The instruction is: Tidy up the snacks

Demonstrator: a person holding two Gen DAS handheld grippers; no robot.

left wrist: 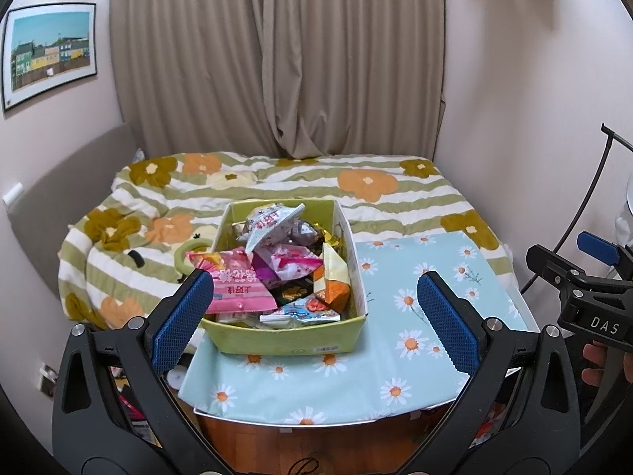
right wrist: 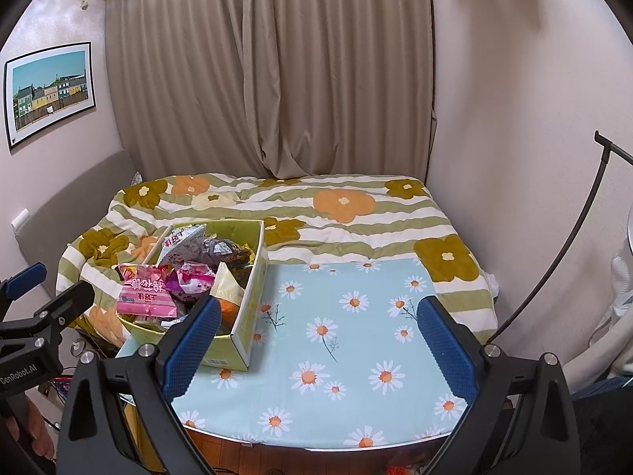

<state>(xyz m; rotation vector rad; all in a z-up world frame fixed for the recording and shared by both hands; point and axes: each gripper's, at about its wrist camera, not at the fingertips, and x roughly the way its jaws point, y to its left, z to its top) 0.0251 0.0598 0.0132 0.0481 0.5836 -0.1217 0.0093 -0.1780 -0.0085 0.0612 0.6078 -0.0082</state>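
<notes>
A yellow-green cardboard box (left wrist: 290, 342) full of snack packets stands on the left part of a small table covered by a light-blue daisy cloth (left wrist: 399, 308). A pink packet (left wrist: 233, 287) lies on top at the box's near left, with an orange packet (left wrist: 336, 293) at its near right. My left gripper (left wrist: 316, 316) is open, hovering in front of the box with nothing between its blue pads. My right gripper (right wrist: 320, 348) is open too, over the bare cloth (right wrist: 356, 336) to the right of the box (right wrist: 245, 332). The pink packet (right wrist: 148, 297) shows there as well.
Behind the table lies a bed with a striped flower quilt (left wrist: 277, 182), backed by beige curtains (left wrist: 277, 59). A framed picture (left wrist: 49, 53) hangs on the left wall. A black curved stand (right wrist: 573, 237) rises at the right. Wooden floor (left wrist: 316, 447) shows below the table's edge.
</notes>
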